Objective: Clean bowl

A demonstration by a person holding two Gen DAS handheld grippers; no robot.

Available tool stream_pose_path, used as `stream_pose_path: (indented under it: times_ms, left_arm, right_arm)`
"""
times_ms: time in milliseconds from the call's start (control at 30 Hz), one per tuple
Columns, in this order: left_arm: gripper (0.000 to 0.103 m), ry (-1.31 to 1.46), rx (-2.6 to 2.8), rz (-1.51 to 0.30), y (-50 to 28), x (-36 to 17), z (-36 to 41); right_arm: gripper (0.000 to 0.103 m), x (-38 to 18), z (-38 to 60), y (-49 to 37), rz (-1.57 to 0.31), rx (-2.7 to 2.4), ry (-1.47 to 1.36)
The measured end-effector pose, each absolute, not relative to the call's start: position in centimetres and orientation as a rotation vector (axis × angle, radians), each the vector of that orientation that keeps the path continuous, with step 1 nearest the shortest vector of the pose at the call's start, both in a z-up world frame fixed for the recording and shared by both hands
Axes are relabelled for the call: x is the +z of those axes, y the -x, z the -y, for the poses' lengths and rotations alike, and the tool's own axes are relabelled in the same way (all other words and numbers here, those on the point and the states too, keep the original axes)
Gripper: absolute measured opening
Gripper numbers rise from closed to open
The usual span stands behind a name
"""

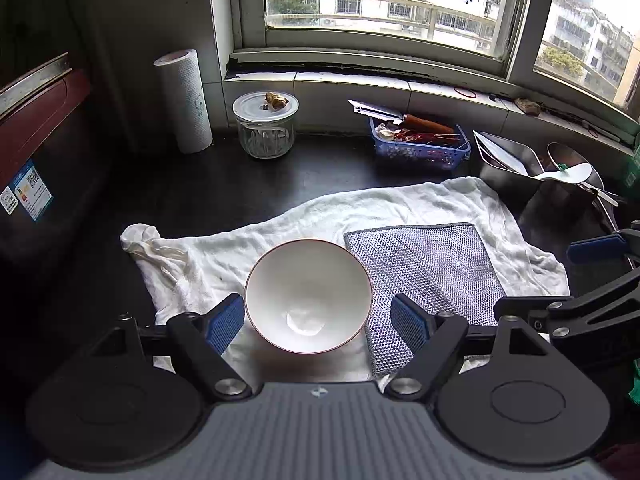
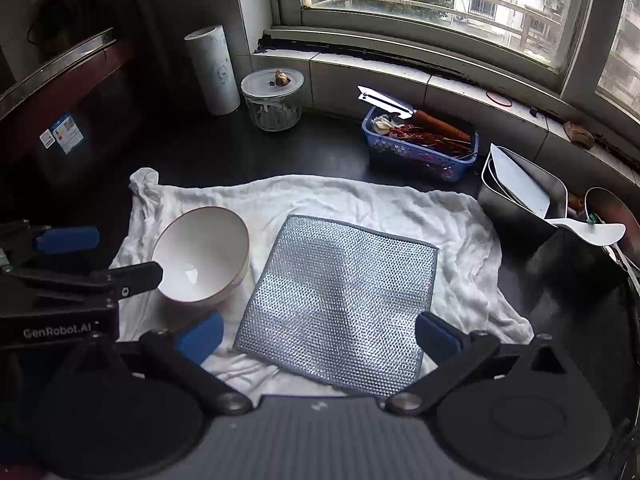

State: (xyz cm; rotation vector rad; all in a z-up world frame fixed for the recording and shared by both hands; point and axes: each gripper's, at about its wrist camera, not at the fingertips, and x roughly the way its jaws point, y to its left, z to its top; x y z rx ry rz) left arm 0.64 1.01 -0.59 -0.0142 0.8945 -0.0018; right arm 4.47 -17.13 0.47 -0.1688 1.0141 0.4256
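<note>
A white bowl (image 1: 308,296) with a thin red rim stands upright on a white towel (image 1: 400,204) on the dark counter. A silver mesh scouring cloth (image 1: 428,276) lies flat to its right. My left gripper (image 1: 318,322) is open, its blue pads on either side of the bowl's near part, apart from it. In the right wrist view the bowl (image 2: 202,256) is at the left and the mesh cloth (image 2: 340,304) is in the middle. My right gripper (image 2: 320,338) is open, above the cloth's near edge. The left gripper's fingers (image 2: 66,240) show at the left edge.
At the back stand a paper towel roll (image 2: 214,70), a lidded glass jar (image 2: 274,100) and a blue basket (image 2: 420,146) with a knife. Steel containers and a white spoon (image 2: 592,230) sit at the right. A dark red appliance (image 1: 36,120) is at the left.
</note>
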Motion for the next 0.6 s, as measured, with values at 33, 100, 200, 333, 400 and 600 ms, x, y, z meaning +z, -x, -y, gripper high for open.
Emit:
stream_pose_path:
  times_ms: [33,100,200,333,400,600]
  left_arm:
    - [0.080,0.013,-0.001,-0.894,-0.64,-0.58,-0.99]
    - [0.080,0.011,-0.001,-0.894,-0.62,-0.58,-0.96]
    - [0.080,0.013,-0.002,-0.897,-0.68,-0.62,-1.03]
    - [0.080,0.014,-0.002,-0.900,-0.83,-0.58,-1.04]
    - [0.080,0.014,-0.002,-0.901,-0.91,-0.57,-1.04]
    - [0.080,0.017,0.003,-0.906,-1.10,-0.66,-0.81]
  right_arm:
    - [0.102,0.47,17.09,-4.44,-1.015,0.427,0.171]
    - [0.102,0.48,17.00,-4.49,-1.016,0.427,0.172]
    - [0.102,0.52,16.95,-4.49,-1.015,0.428,0.175]
    - [0.102,0.58,16.83,-4.53,-1.016,0.430,0.179]
    - [0.102,0.61,16.75,-4.63,-1.018,0.432,0.180]
    - [0.102,0.53,16.63,-4.81,-1.021,0.434,0.182]
